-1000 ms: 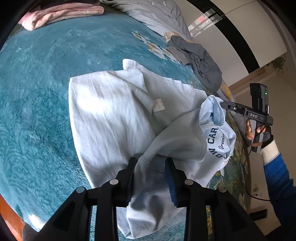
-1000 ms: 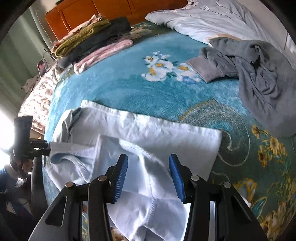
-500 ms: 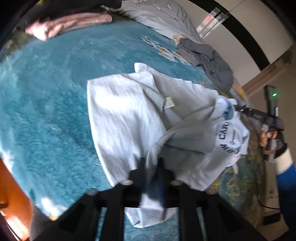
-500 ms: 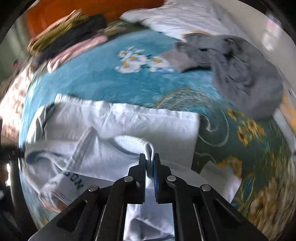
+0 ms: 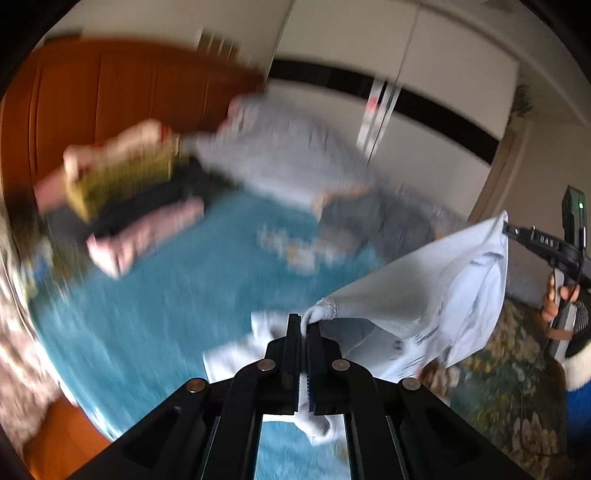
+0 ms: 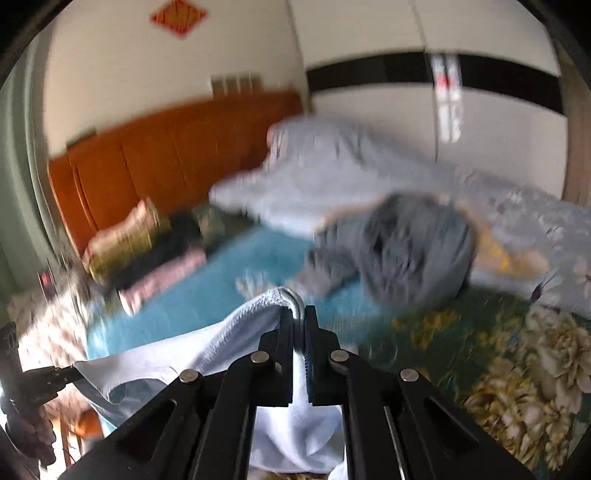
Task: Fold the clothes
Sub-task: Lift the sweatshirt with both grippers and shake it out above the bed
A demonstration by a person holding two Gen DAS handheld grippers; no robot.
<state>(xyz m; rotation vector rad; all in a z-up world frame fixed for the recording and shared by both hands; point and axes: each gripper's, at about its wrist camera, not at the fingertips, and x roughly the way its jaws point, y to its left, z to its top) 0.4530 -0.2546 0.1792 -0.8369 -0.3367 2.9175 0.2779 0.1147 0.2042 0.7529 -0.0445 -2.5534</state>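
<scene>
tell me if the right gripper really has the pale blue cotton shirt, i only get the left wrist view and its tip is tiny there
Observer: Yes. In the right wrist view the right gripper is shut on the pale blue cotton shirt, and a ribbed hem loops out above its tips.
Operator: which way does the cloth run from there
Observer: Off to that picture's left, to the left gripper, which pinches another edge.
Operator: anything on the wall above the orange wooden headboard
Observer: A red diamond-shaped decoration, outside your frame.
</scene>
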